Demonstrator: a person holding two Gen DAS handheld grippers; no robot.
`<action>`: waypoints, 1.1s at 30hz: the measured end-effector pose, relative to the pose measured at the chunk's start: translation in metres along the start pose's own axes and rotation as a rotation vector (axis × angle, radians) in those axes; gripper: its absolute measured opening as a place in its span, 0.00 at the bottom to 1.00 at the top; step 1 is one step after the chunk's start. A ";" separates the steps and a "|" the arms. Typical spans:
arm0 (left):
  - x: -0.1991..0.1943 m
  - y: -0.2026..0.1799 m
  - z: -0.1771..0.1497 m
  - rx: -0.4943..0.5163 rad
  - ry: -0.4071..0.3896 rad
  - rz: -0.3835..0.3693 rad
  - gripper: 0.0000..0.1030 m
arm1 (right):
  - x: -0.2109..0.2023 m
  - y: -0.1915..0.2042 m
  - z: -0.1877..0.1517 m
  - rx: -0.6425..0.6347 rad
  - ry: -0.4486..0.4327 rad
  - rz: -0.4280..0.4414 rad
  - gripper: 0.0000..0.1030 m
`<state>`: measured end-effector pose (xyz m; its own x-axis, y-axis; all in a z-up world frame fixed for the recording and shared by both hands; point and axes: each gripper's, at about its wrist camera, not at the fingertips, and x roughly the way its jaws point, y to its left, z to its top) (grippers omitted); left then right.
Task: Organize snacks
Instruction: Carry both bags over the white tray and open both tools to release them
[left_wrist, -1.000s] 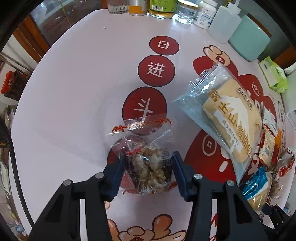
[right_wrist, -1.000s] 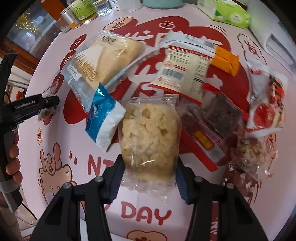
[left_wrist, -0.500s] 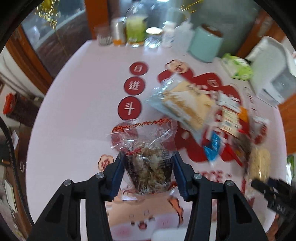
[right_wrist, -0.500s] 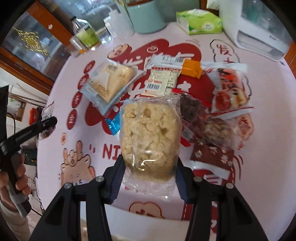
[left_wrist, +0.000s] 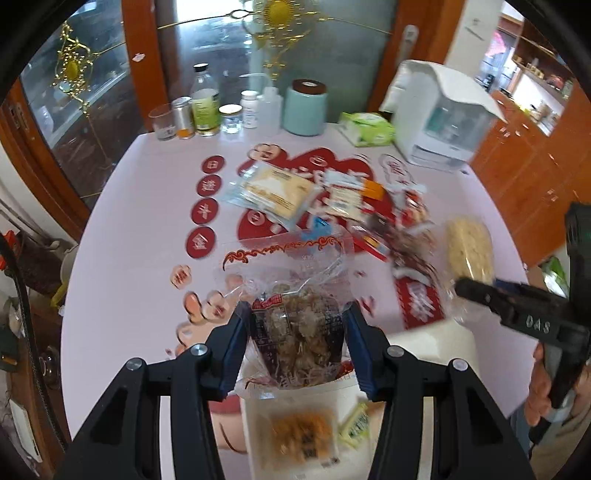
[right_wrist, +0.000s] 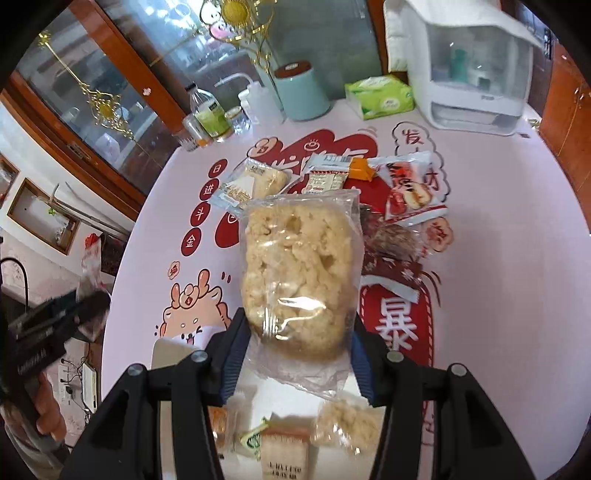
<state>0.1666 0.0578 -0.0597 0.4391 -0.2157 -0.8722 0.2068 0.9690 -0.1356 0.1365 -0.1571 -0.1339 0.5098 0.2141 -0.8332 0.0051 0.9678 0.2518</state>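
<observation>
My left gripper (left_wrist: 295, 347) is shut on a clear bag of brown crunchy snack (left_wrist: 299, 332) and holds it in the air above a white bin (left_wrist: 328, 406). My right gripper (right_wrist: 295, 354) is shut on a clear bag of pale puffed rice cake (right_wrist: 299, 269), also held above the white bin (right_wrist: 166, 350), which has small snack packs inside. The right gripper shows at the right of the left wrist view (left_wrist: 517, 314). The left gripper shows at the left of the right wrist view (right_wrist: 62, 314). More snack packs (left_wrist: 273, 192) lie on the table.
The round table (left_wrist: 140, 206) has a white and red printed cover. At its far edge stand bottles and jars (left_wrist: 203, 107), a teal canister (left_wrist: 304, 107), a green tissue pack (left_wrist: 365, 127) and a white appliance (left_wrist: 436, 118). A glass cabinet stands behind.
Both grippers have lifted their bags off the table and pulled back toward me. The white bin has come into view under them.
</observation>
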 end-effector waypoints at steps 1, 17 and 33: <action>-0.001 -0.005 -0.007 0.004 0.000 -0.005 0.48 | -0.006 0.000 -0.004 -0.005 -0.009 -0.004 0.50; -0.029 -0.051 -0.097 0.131 0.005 0.021 0.48 | -0.060 0.022 -0.078 -0.125 -0.082 -0.062 0.50; 0.007 -0.063 -0.139 0.160 0.133 0.054 0.50 | -0.034 0.022 -0.123 -0.155 0.032 -0.065 0.50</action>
<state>0.0350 0.0117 -0.1231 0.3364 -0.1357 -0.9319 0.3268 0.9449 -0.0196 0.0135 -0.1272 -0.1604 0.4846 0.1519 -0.8614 -0.0970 0.9881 0.1197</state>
